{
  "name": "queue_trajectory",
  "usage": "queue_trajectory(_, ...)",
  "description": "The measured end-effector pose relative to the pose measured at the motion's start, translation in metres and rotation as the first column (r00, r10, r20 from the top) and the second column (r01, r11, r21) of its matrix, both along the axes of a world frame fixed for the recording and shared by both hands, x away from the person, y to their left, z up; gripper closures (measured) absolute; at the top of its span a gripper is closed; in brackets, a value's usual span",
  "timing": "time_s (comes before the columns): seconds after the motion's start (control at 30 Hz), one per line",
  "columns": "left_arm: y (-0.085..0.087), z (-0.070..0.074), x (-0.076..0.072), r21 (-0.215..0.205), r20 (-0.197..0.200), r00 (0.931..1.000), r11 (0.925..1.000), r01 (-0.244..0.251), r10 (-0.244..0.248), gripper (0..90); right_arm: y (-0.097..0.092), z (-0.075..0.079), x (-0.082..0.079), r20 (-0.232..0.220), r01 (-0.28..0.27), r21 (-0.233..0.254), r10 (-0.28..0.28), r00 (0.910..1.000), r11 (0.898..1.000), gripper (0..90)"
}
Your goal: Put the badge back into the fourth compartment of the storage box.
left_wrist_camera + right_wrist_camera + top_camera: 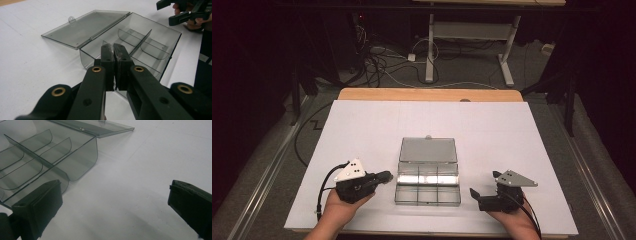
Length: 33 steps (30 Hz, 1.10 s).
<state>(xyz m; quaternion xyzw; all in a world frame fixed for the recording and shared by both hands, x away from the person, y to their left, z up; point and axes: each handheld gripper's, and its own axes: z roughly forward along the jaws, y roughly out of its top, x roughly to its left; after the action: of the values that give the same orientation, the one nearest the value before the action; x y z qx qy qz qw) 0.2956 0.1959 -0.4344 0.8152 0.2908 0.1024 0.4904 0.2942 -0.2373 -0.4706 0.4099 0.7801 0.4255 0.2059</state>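
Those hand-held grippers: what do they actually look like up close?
Each is a black plastic tool. The left gripper and right gripper each carry a pale grey three-cornered plate with small dark dots on top. A black cable trails from each. Brass-coloured rivets mark the jaw linkages, and flat dark pads face the jaws. The forearms are bare.

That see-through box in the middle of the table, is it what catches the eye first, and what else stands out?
Yes: the clear plastic box sits mid-table on the white sheet, its lid flung open flat behind it and its divided compartments empty. On either side a hand holds a black tool: the left gripper has its jaws shut with nothing between them and points at the box, while the right gripper stands with its jaws wide open, apart from the box.
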Motion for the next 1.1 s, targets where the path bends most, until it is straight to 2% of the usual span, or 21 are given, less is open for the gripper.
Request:
queue_trajectory(0.77,-0.020,-0.002,-0.004,-0.004,-0.007,0.9989,0.9989,0.047,-0.047,85.2,0.000,0.000,0.000,-0.001,-0.003,-0.001,0.003,1.0000,1.000,0.4)
queue_trajectory(1.1,-0.030,-0.005,-0.007,0.016,-0.001,0.9979,0.9977,0.065,-0.065,85.2,0.000,0.000,0.000,-0.001,-0.005,-0.002,0.005,1.0000,1.000,0.4)
